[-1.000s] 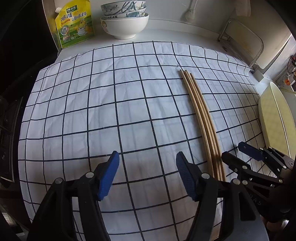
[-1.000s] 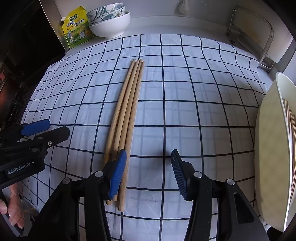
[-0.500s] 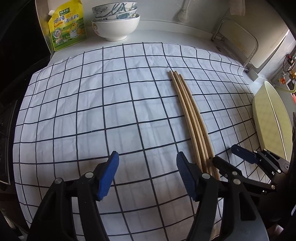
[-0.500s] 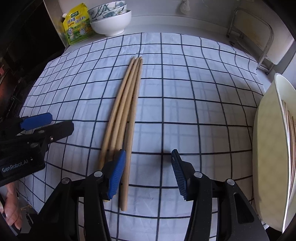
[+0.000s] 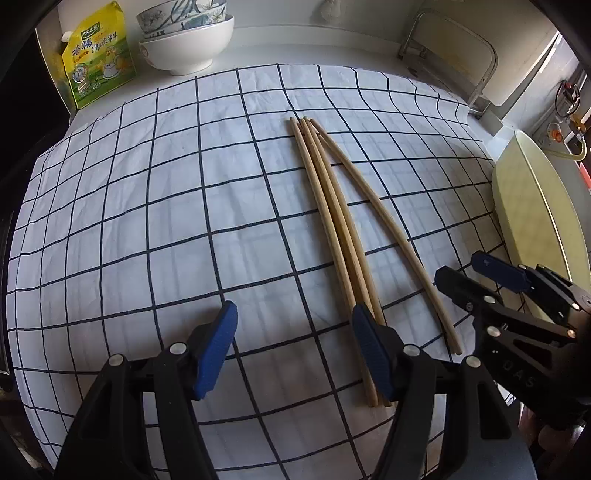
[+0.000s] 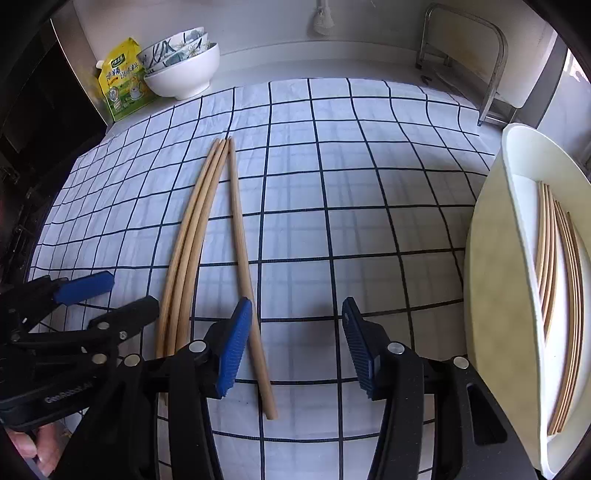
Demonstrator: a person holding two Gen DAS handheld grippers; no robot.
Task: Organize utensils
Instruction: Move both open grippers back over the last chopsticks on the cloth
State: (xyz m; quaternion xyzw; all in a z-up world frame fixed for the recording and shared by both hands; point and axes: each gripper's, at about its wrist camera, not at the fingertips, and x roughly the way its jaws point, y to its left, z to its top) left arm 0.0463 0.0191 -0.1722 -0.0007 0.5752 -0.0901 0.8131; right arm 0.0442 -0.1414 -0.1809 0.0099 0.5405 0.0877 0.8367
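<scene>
Four long wooden chopsticks lie on a white cloth with dark blue lines that make squares. Three chopsticks lie close together in a bunch. One chopstick has its far end next to the bunch, but its near end swings away to the side, so there is a gap.

The right tongs hang over the near end of the lone chopstick. Their blue pads are apart and spreading wider. The stick passes just under the left pad, and nothing is gripped. The left tongs are spread apart too, with only cloth between the pads. The near ends of the bunch run under their right pad. I cannot tell if that pad touches them.

In the right view, the side of the left tongs has white letters that read "GenRobot.AI". Fingers show under it.

More chopsticks lie in a white tray at the right edge of the counter.

At the back stands a white bowl with patterned bowls stacked in it. Beside it is a yellow and green pouch with Chinese writing that I cannot read well. A metal rack stands in the far right corner. The counter and the wall behind are pale. The left side of the room is dark.
</scene>
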